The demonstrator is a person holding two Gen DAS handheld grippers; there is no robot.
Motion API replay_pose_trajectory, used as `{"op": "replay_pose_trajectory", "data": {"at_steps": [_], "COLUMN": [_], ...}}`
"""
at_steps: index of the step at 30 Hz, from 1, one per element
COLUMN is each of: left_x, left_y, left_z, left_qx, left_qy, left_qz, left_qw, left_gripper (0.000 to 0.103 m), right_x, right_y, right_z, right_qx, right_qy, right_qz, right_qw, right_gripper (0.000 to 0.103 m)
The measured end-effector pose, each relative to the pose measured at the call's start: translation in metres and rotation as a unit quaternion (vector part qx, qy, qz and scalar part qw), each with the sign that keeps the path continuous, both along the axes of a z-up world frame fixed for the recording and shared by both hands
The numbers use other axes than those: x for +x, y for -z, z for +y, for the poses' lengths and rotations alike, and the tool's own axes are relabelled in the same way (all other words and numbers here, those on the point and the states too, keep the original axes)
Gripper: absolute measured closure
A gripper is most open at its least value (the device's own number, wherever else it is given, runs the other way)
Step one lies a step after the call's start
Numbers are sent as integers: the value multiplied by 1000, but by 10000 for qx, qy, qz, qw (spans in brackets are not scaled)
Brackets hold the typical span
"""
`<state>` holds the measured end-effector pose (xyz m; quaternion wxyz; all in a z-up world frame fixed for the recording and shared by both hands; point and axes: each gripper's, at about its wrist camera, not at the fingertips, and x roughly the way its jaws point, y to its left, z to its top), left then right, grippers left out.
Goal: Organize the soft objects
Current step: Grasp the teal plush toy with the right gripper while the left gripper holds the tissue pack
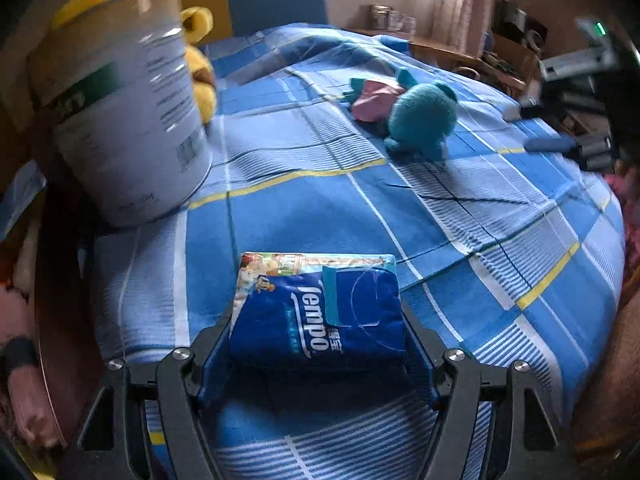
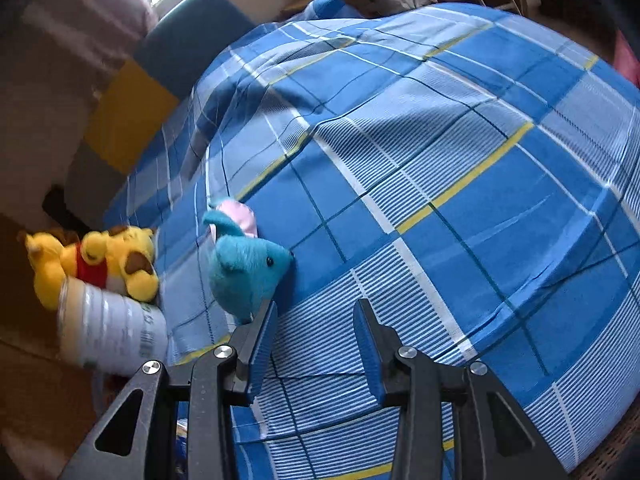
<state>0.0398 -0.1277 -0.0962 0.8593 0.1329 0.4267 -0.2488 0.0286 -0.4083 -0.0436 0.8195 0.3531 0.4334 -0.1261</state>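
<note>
Here, on the bed:
Left claw: clamped on the blue tissue pack, near edge.
Right claw: parted, empty, beside the teal plush.
Yellow bear: far left, behind the tin.

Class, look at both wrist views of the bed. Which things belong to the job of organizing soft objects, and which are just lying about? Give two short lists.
Belongs to the job:
- tissue pack, held between the left gripper fingers
- teal plush toy
- yellow bear plush
- right gripper, empty

Just lying about:
- white canister
- checked bedsheet
- teal chair
</note>
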Motion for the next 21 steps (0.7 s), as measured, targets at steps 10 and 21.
{"op": "replay_pose_trajectory", "data": {"at_steps": [10, 21], "left_x": [-7, -8], "left_y": [1, 0], "left_z": [7, 13], "left_qx": [-270, -421], "left_qy": [81, 90], "left_qz": [-275, -283], "left_qw": [9992, 9987], "left_gripper": [30, 30], "right_x": [50, 119], "right_y": [-18, 18], "right_z": [51, 76], "right_qx": [-955, -1666], "right_qy": [-886, -1459], "right_qz": [-58, 839], "right_qw": [9915, 9716], "right_gripper": [46, 52]}}
